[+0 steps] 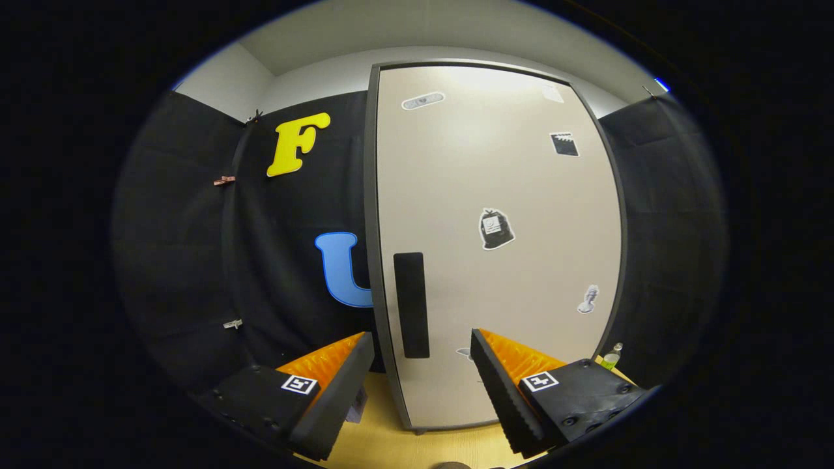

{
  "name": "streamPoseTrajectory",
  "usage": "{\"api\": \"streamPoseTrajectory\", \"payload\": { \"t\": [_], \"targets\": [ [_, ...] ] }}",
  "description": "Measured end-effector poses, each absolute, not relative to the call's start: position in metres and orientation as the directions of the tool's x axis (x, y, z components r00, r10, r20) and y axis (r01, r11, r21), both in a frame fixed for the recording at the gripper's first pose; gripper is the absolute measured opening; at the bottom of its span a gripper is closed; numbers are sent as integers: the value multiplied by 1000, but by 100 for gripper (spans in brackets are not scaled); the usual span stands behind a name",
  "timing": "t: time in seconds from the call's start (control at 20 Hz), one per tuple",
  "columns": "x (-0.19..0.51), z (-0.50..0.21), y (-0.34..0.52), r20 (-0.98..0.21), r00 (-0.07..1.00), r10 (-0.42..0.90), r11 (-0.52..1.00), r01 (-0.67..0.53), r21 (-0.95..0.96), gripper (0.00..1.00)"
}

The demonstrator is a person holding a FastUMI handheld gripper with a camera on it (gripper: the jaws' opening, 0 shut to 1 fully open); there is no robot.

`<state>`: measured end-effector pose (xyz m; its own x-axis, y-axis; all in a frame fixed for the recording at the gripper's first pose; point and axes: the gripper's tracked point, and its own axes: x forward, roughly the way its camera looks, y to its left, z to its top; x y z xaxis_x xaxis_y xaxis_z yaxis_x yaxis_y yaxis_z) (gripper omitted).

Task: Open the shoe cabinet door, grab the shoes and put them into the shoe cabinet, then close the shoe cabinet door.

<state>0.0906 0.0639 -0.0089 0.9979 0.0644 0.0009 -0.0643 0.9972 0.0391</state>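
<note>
A tall beige shoe cabinet [495, 195] with a dark frame stands upright just ahead of me, its door closed. A dark vertical handle [411, 305] sits near the door's left edge, low down. Several small stickers dot the door. My gripper [422, 345] is open, its fingers spread either side of the handle's lower end and a short way in front of the door, with nothing between them. I cannot tell whether the fingertips touch the door.
The cabinet stands on a light wooden surface [404, 443]. A small green bottle [611, 357] stands at the cabinet's right foot. Black cloth walls close in on both sides, with small clips [232, 323] on the left one.
</note>
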Motion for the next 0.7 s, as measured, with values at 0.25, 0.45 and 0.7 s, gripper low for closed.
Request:
{"api": "streamPoseTrajectory", "payload": {
  "t": [0.25, 0.45, 0.7],
  "targets": [
    [136, -18, 67, -14, 999, 44, 998, -44, 33, 97],
    [159, -15, 65, 10, 1000, 27, 999, -27, 33, 92],
    [166, -13, 68, 25, 1000, 17, 1000, -18, 15, 69]
  ]
}}
